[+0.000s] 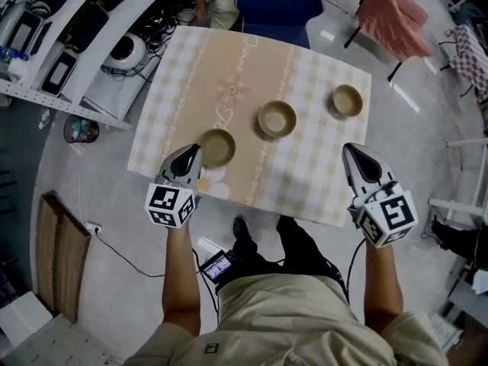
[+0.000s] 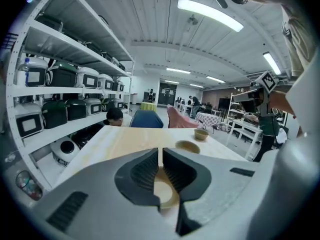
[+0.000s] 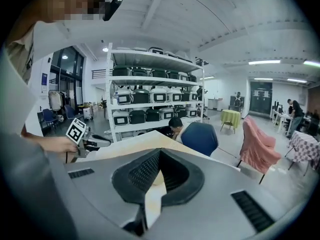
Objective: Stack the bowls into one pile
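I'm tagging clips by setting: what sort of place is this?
Likely a lab or testing hall, not a home: shelves of rice cookers, ceiling strip lights, other tables beyond.

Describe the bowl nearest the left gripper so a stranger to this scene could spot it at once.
On the checked-cloth table, three tan bowls sit in a slanted row. Take the nearest bowl, at the left end by the left gripper; the middle bowl and far bowl lie farther right.

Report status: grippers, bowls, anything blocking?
Left gripper shut, empty, at near bowl. Right gripper shut, empty. Near bowl, middle bowl, far bowl apart, none stacked. Nothing in the way.
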Motion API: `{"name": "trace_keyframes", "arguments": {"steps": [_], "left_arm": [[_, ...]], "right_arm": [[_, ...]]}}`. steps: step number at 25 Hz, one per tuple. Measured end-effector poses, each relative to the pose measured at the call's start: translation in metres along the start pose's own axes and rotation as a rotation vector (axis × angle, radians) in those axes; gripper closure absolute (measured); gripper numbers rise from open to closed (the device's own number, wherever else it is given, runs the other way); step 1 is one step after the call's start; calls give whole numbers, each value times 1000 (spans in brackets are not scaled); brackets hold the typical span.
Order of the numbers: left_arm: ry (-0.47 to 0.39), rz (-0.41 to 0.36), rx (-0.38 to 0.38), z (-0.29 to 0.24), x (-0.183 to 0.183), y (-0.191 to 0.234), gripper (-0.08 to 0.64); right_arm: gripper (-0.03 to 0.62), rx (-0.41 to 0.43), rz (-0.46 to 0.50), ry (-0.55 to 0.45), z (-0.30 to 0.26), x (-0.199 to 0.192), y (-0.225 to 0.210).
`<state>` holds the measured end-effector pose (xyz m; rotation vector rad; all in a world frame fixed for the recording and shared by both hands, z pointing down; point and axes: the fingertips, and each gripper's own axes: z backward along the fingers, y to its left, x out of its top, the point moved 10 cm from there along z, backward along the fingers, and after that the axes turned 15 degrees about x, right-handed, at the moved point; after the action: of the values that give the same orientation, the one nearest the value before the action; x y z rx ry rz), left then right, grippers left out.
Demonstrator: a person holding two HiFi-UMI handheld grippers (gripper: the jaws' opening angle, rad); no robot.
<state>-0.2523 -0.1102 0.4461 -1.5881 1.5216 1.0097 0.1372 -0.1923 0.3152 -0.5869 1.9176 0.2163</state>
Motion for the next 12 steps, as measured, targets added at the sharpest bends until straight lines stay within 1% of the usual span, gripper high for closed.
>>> {"name": "trace_keyframes", "arguments": {"steps": [5,9,12], "left_arm": [[58,6,57,-37,-25,5,516],[113,15,110,-55,-47,8,488],[139,28,140,-66,-59,10,479]], "right_arm": [[589,34,-28,35,-22,-19,-26],[589,64,-81,27,-36,-28,-37],[589,74,-83,40,-41,-36,-48]]}}
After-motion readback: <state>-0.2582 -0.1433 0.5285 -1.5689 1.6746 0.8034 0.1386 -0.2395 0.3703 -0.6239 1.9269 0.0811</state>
